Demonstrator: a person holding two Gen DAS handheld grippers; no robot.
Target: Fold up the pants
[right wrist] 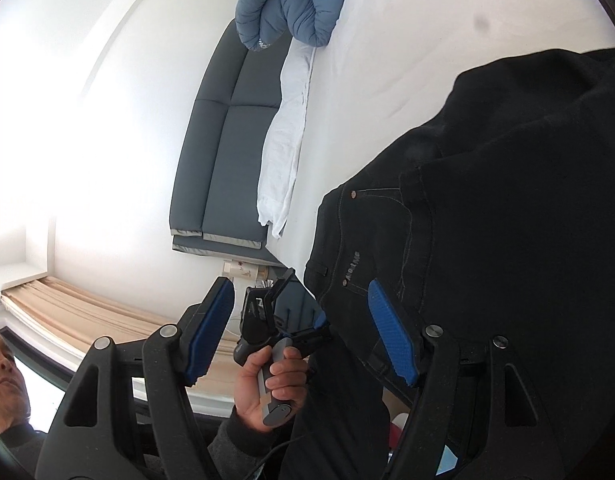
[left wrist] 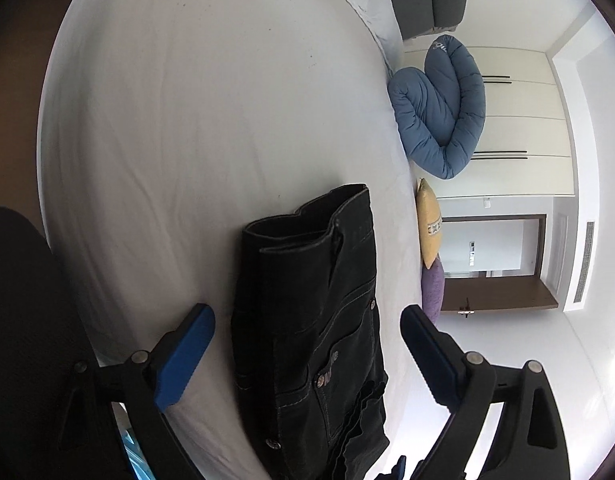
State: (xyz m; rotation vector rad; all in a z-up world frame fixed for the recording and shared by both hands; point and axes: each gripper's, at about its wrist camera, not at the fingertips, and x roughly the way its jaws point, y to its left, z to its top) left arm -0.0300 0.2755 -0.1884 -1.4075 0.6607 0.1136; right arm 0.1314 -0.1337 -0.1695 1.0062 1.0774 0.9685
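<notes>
This is a bedroom in a home. A wide bed with a white sheet [left wrist: 187, 120] fills most of the room, a rolled blue quilt [left wrist: 439, 112] lies at its edge with yellow [left wrist: 428, 224] and purple [left wrist: 432, 292] cushions nearby. A padded grey headboard [right wrist: 227, 152], white wardrobe doors [left wrist: 519, 120] and beige curtains [right wrist: 87, 312] line the walls.

There's a small grey printed label on the black pants [right wrist: 487, 208] near a rivet, letters too blurred to read; pale stitched lettering on the blue duvet [left wrist: 439, 108], also unreadable.
</notes>
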